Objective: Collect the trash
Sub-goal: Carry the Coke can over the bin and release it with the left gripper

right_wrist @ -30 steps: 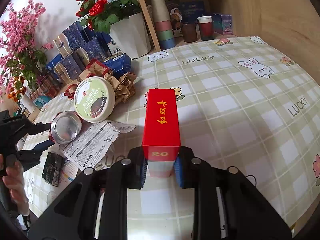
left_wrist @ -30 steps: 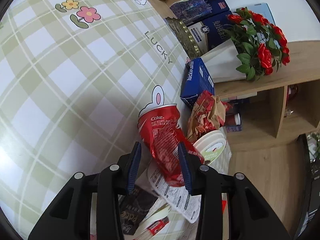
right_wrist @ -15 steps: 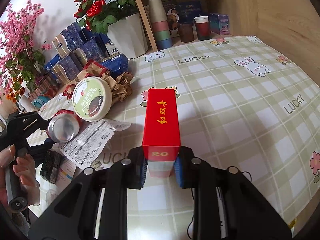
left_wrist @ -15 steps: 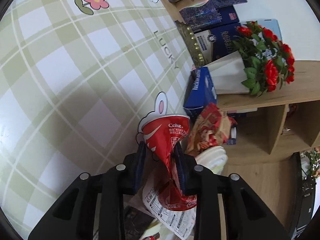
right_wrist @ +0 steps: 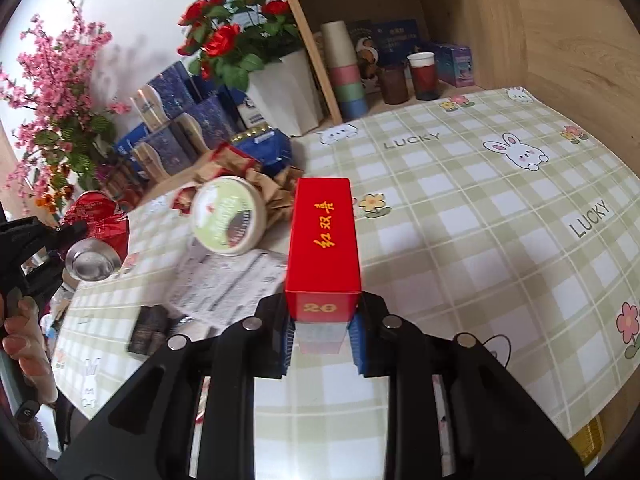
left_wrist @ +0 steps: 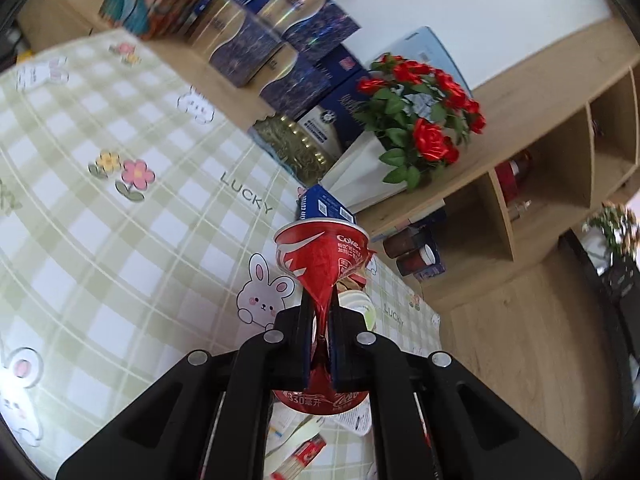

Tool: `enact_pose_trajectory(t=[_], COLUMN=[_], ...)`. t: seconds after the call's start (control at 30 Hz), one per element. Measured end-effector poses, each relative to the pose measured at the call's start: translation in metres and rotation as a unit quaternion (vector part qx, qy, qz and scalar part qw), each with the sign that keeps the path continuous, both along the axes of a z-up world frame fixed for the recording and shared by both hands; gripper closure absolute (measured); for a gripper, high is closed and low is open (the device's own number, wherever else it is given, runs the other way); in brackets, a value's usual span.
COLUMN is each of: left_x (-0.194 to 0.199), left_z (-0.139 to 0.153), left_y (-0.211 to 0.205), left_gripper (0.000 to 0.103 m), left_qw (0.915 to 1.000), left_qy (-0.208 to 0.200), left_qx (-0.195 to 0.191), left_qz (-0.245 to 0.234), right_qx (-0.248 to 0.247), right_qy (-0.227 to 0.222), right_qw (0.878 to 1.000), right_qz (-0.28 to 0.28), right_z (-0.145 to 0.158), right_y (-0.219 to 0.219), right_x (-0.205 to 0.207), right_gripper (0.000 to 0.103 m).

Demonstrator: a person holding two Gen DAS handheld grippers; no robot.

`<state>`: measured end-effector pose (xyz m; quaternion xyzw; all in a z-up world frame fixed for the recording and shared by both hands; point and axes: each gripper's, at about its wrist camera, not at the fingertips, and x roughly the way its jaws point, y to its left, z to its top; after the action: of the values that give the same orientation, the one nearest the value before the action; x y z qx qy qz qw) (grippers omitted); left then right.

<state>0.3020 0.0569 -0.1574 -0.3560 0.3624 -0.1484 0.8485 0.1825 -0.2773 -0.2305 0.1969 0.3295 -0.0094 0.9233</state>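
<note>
The left gripper has its black jaws nearly together, pinching a red Coke can at its waist, where the thin metal is crushed into a narrow crease; the can flares wide again at its far rim and at its base below the jaws, and it hangs clear of the tablecloth. The right gripper is clamped on the near end of a glossy red carton, a long rectangular box with yellow characters along its top, which sticks straight out ahead of the blue-padded fingers. Just below the left gripper lie paper scraps and a printed receipt, partly hidden behind the black fingers. To the left of the carton sits a round white lid with a green label, tilted against crumpled brown paper; the small dark wrapper nearer by is blurred. At the left edge of the right view a hand is cut off by the frame. Farther on, the soft plaid cloth with rabbits and flowers runs to a wooden shelf, a white angular pot of red roses, shiny blue boxes and a stack of paper cups.
</note>
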Motion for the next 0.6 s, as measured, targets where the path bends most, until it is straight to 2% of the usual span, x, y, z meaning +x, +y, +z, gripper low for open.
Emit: enact_pose_trajectory(t=[0.07,0.27,0.6], left_x=[-0.016,-0.063,-0.142], left_z=[0.011,0.023,0.026], left_y=[0.001,-0.003,-0.023], left_gripper=[0.097,0.097,0.097], left_qw=[0.9995,0.9956,0.9807], left_qy=[-0.013,-0.033,-0.079], left_qx=[0.025,0.067,0.128], left_qz=[-0.011,-0.056,-0.125], right_qx=[0.009,0.011,0.005], right_qy=[-0.001,-0.001,0.012], right_qw=[1.000,1.000,0.999], right_qz=[0.005,0.020,0.042], right_z=[0.004,0.016,0.020], right_y=[0.003,0.015,0.035], right_x=[-0.006,-0.029,-0.083], right_gripper=[0.077,0.077,0.077])
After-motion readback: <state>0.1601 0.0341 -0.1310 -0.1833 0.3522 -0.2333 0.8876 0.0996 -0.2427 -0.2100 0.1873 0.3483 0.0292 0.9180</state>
